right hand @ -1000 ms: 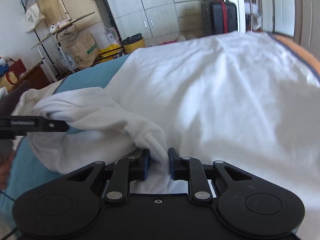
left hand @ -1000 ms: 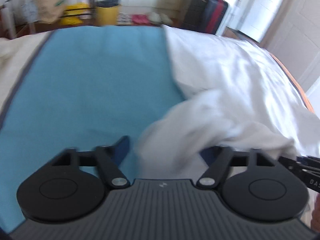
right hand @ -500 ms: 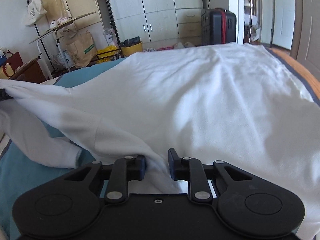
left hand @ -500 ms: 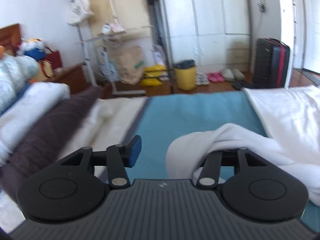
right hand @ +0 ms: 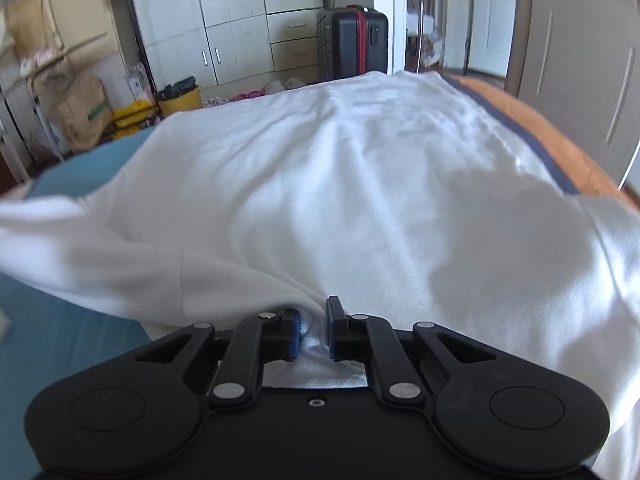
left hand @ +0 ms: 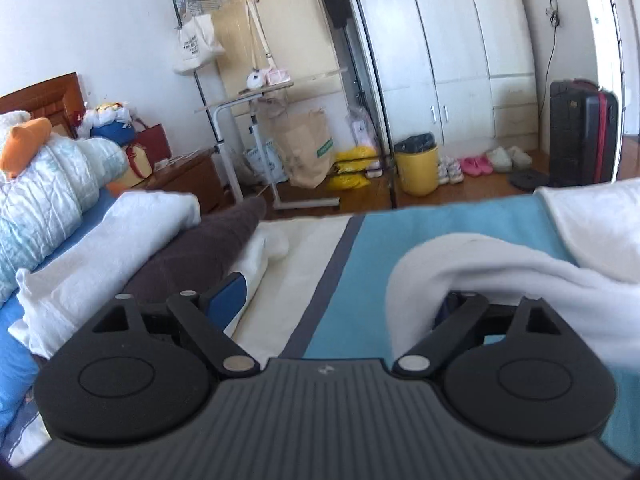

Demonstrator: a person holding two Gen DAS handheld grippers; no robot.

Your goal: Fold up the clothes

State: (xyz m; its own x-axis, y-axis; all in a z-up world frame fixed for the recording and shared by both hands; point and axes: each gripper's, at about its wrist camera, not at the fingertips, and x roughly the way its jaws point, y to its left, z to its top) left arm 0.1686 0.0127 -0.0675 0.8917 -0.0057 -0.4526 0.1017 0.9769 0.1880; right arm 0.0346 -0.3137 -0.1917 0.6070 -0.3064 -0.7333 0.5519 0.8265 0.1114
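White sweatshirt [right hand: 360, 184] spread across bed [left hand: 360, 276], body flat, one sleeve [left hand: 500, 264] lifted off blue sheet. Right tool [right hand: 312, 332] nearly closed, pinching fabric fold at near edge. Left tool [left hand: 340, 300] fingers wide apart; sleeve draped over its right finger, no pinch visible. Step, by judgement: sleeve being laid or drawn out. Next move needs firm pinch on sleeve. Green print on paper bag [left hand: 308, 152] unreadable.

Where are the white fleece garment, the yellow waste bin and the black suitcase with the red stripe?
white fleece garment [right hand: 360, 200]: right wrist view, middle of its spread body.
yellow waste bin [left hand: 418, 170]: left wrist view, front wall.
black suitcase with the red stripe [left hand: 576, 132]: left wrist view, front face.
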